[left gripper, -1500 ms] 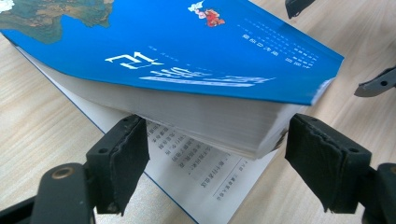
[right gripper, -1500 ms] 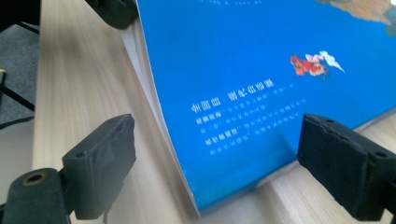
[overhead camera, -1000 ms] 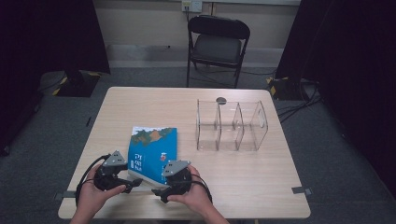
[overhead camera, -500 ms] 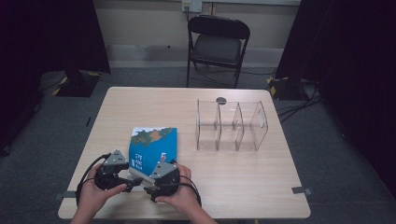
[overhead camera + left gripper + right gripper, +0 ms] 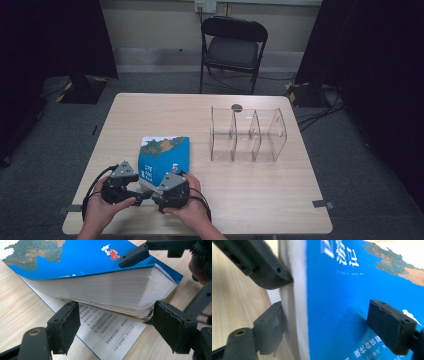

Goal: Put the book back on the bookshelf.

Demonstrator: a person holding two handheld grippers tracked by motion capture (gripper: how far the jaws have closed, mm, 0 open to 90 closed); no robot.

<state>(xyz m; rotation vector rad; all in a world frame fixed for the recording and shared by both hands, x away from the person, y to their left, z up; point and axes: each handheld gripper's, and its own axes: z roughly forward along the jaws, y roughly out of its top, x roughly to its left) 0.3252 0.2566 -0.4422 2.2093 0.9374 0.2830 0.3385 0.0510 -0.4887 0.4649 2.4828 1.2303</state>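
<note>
The book [image 5: 165,157] lay near the counter [image 5: 260,190] front edge, its near edge lifted. The left tool [image 5: 115,323] stood under the raised pages, gripping nothing; the right tool [image 5: 324,322] had just been closing across the page block (pads touching). Risk: the glossy cover could slip and the block drop shut.

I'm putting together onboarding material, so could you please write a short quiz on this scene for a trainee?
1. True or false: the book stands inside the clear rack.
2. What colour is most of the book's cover? A red, B blue, C yellow.
3. What lies between the jaws of the right gripper?

Key:
1. False. It lies on the table, to the left of the rack.
2. B.
3. The book. The jaws have just been closing, with one pad on the cover and the other under the page block.
</note>
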